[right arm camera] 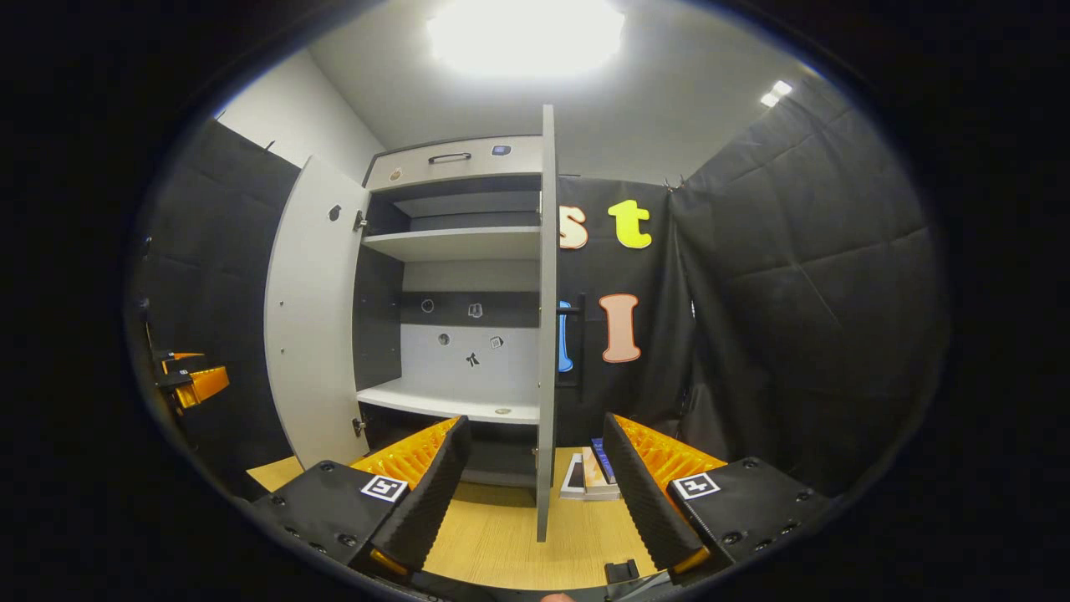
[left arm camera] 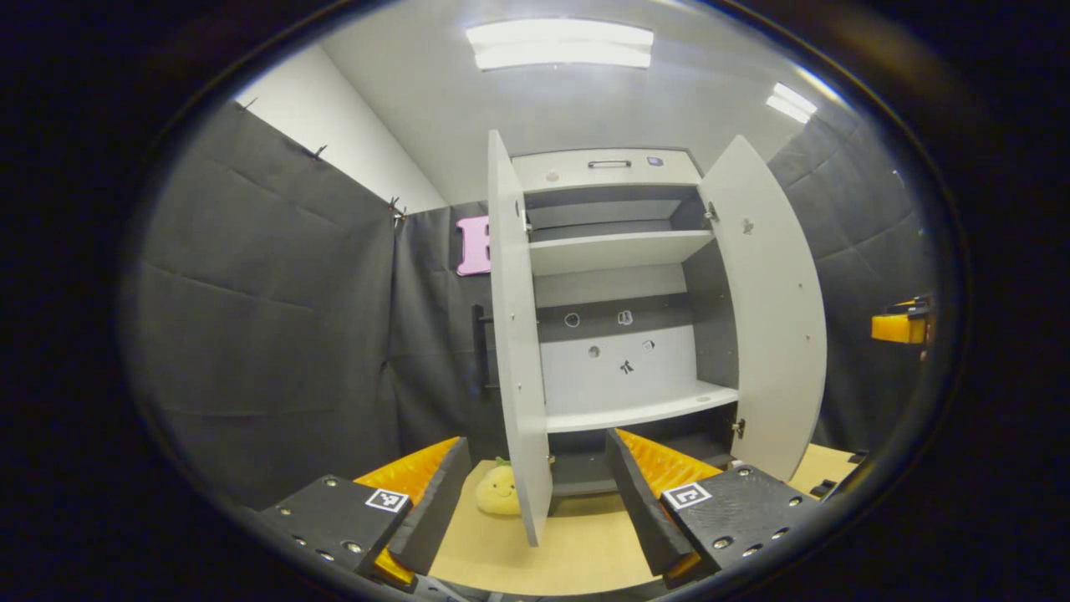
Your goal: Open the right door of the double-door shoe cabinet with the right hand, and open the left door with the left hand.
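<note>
White panel, left door [left arm camera: 517, 334]: stood swung out, seen nearly edge-on, its free edge reaching down between the fingers of the left gripper [left arm camera: 535, 502] and just ahead of them; not touched.
White panel, right door [right arm camera: 547, 318]: likewise swung out and edge-on, its lower edge between the fingers of the right gripper [right arm camera: 535, 493], just ahead; no contact seen.
Cabinet [left arm camera: 619, 293]: shoe cabinet stood straight ahead of both grippers, interior exposed; two pale shelves and a dark back band with small marks were visible. No shoes seen on the shelves.
Left gripper state: fingers were spread wide, nothing between them but the door edge farther off.
Right gripper state: fingers equally wide apart, holding nothing.
Other gripper: part of the right one showed at the far right edge of the left gripper view, well apart from the doors.
Handles: a dark bar handle [right arm camera: 578, 339] showed on the outer face of the right door, beyond its edge.
Floor items: a yellow plush toy [left arm camera: 499, 489] lay just left of the left door's foot; flat boxes [right arm camera: 589, 477] lay right of the right door's foot, on the tan wooden surface [right arm camera: 501, 535].
Step in hand: both doors appeared fully open; judged the task essentially complete.
Next move: likely only a clean retreat of both grippers, without brushing either door.
</note>
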